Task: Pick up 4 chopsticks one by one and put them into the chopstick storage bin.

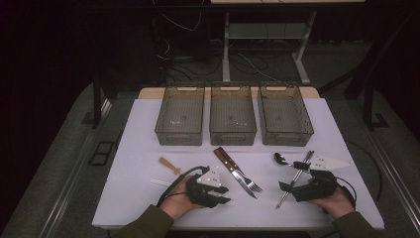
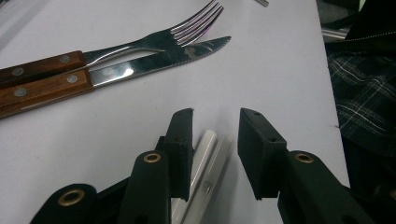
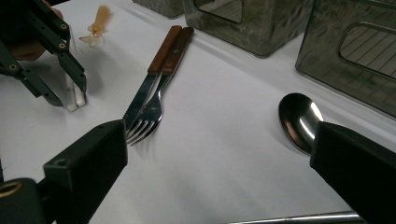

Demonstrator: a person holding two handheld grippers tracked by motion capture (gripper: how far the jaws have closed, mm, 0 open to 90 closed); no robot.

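Left gripper view: your left gripper straddles the white chopsticks, jaws narrowed but not pinching; a skewed close may drop one.

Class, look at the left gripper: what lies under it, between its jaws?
A pair of white chopsticks lies on the table between the left gripper's jaws; their rear ends are covered by the gripper.

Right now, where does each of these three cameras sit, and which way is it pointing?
High view: above the person's side, facing forward and down on the table; forearms, hands, both grippers show.
Left gripper view: rides the left gripper, looking past its jaws over white chopsticks.
Right gripper view: rides the right gripper, facing the spoon.
Shared: fork and knife.
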